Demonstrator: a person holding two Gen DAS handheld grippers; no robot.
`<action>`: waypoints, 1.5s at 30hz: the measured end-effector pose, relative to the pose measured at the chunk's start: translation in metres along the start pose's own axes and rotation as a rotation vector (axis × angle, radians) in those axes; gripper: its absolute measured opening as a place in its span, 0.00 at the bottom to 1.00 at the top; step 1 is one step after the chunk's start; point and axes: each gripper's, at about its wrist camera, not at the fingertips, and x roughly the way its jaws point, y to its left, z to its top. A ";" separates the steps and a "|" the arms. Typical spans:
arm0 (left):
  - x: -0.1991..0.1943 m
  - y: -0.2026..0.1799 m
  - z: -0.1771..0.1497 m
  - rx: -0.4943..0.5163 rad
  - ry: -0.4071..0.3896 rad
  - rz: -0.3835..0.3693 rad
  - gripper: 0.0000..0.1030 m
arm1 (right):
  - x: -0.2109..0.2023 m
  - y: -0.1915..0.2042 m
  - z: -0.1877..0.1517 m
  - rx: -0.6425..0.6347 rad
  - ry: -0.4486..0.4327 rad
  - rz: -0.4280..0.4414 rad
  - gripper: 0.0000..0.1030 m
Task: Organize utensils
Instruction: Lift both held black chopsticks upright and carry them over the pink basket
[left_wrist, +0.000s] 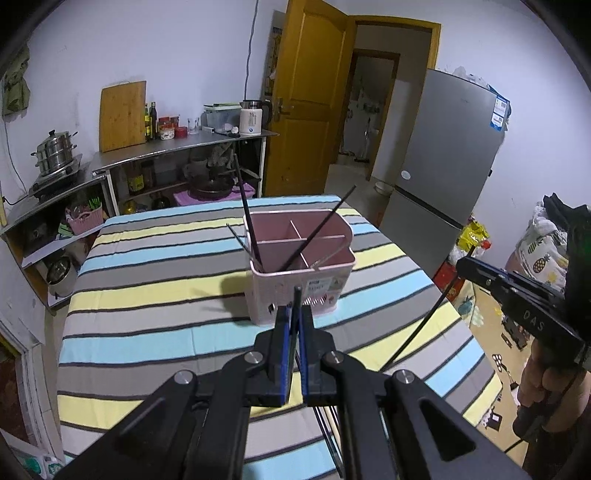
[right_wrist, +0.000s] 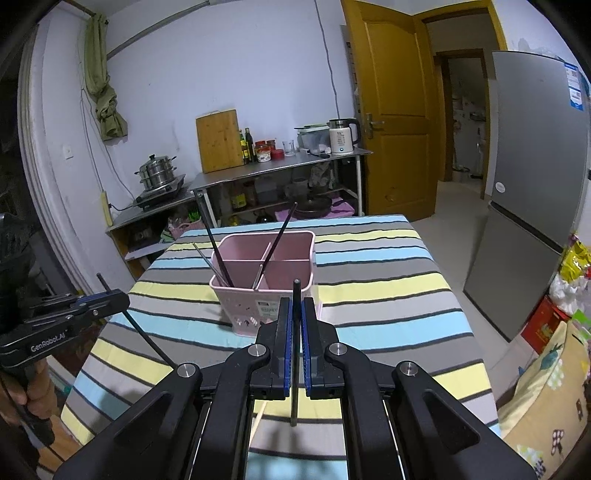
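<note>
**Two dark chopsticks held above the striped worktop, pink caddy ahead**

The pink utensil caddy (left_wrist: 301, 271) stands on the striped cloth of the worktop (left_wrist: 147, 295), toward its far half, and is split inside into compartments. Several dark chopsticks already lean in it: one (left_wrist: 248, 214) tilts up from the near-left compartment, another (left_wrist: 317, 229) slants across the middle toward the right, and a thinner one (right_wrist: 207, 263) pokes out over the left rim.

The left tongs (left_wrist: 294, 321) are clenched on a dark chopstick (left_wrist: 295, 325) that rises between the blue pads, its tip showing just in front of the caddy's near wall. In the right wrist view the same tool (right_wrist: 107, 297) appears at the left edge, gripped by a hand (right_wrist: 29, 391), with its stick angling down over the cloth.

The right tongs (right_wrist: 294, 317) are likewise clenched on a second dark chopstick (right_wrist: 295, 350), held nearly upright between the pads, its lower end hanging over the cloth. From the left wrist view this tool (left_wrist: 467, 266) sits at the right, beside the worktop's edge, with a hand (left_wrist: 546, 387) on its grip.

Behind the worktop stand a steel shelf unit (left_wrist: 184, 147), a bamboo cutting board (left_wrist: 122, 116), a kettle (left_wrist: 251, 116), a yellow door (left_wrist: 306, 96) and a grey fridge (left_wrist: 443, 147).
</note>
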 end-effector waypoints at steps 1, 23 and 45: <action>-0.001 0.000 -0.001 0.000 0.005 -0.001 0.05 | -0.001 0.000 0.000 0.000 0.001 -0.001 0.04; -0.023 0.010 0.027 -0.060 -0.056 -0.054 0.05 | -0.021 0.009 0.027 0.003 -0.108 0.043 0.04; -0.023 0.030 0.110 -0.107 -0.203 -0.063 0.05 | 0.001 0.022 0.104 0.066 -0.273 0.129 0.04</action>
